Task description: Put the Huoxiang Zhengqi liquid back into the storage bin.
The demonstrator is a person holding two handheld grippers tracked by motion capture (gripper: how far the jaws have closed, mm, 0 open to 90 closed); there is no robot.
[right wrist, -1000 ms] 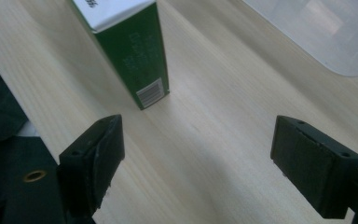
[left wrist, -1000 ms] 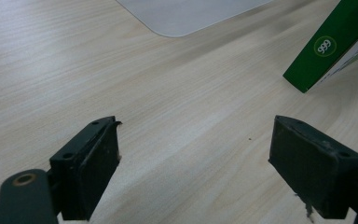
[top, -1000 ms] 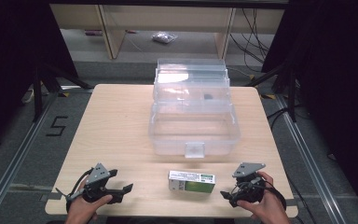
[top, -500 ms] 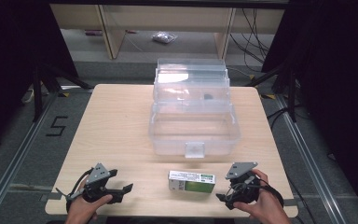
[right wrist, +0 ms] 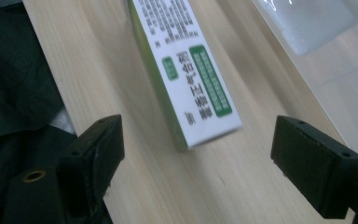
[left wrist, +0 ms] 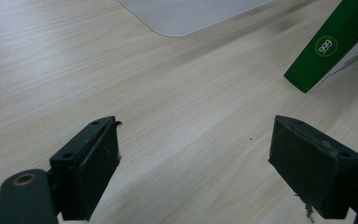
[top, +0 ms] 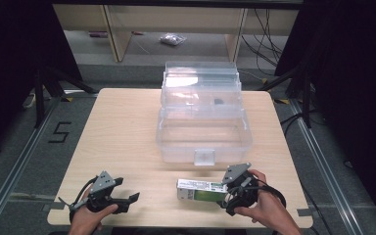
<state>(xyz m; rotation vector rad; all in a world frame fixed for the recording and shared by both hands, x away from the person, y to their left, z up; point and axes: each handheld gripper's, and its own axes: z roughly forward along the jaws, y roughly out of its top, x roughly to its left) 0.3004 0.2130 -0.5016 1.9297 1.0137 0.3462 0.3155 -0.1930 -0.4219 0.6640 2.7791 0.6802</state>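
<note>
The right gripper (top: pixel 236 195) is held with fingers spread at the right end of the green-and-white carton (top: pixel 200 189), which lies flat on the tabletop (top: pixel 122 127), long axis left to right. The left gripper (top: pixel 120 199), also spread, is farther off. Beyond stands the clear plastic box (top: pixel 203 134).
</note>
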